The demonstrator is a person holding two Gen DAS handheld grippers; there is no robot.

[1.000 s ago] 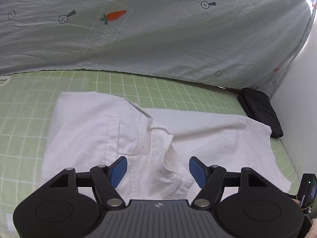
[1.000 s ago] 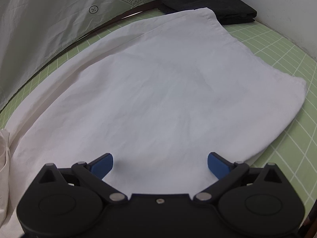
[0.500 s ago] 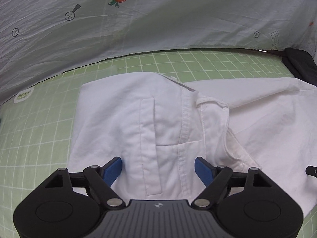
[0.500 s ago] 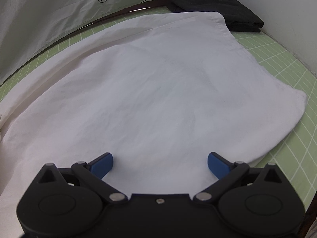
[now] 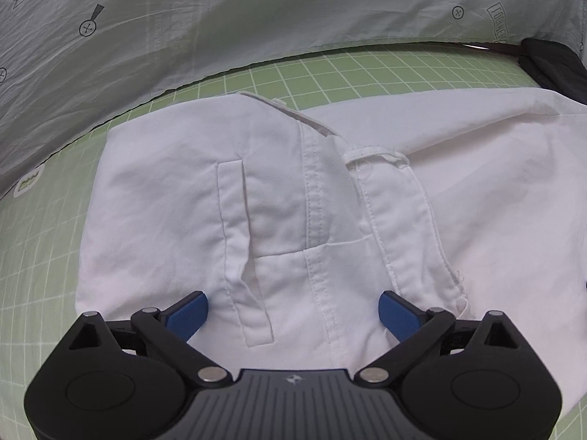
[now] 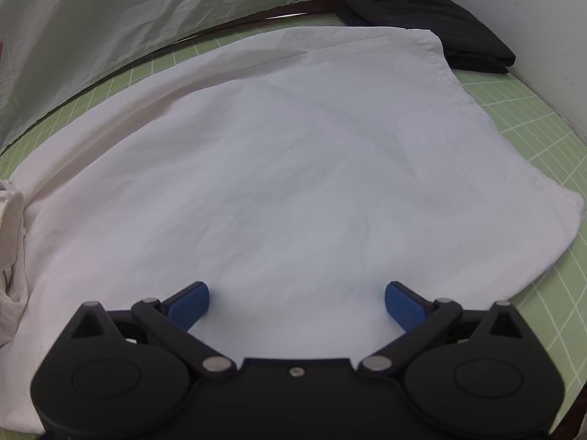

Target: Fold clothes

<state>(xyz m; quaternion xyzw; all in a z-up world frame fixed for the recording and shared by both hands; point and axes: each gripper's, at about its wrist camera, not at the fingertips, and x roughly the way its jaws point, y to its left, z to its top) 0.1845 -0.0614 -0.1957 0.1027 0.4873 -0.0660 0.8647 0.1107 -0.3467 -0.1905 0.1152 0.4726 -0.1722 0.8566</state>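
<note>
Pale printed sheet (image 5: 293,18) with carrots and small symbols hangs behind the bench, biggest thing in view. Green grid mat (image 5: 40,256) covers the bench (image 6: 543,337) top. White wall (image 6: 521,14) closes the right side. White garment (image 5: 279,198) lies spread on the mat, waistband, fly seam and slit pocket up in the left wrist view, a broad smooth panel (image 6: 293,168) in the right wrist view, hem corner reaching toward the folded black cloth (image 6: 433,25) in the far right corner, edges just beside each other. Nothing lies on top of the garment. Left gripper (image 5: 293,311) low over the pocket area, blue fingers (image 5: 187,313) wide apart, just been opening, cloth under the gap but not pinched. Right gripper (image 6: 297,302) over the plain panel, fingers spread, gripping nothing.
</note>
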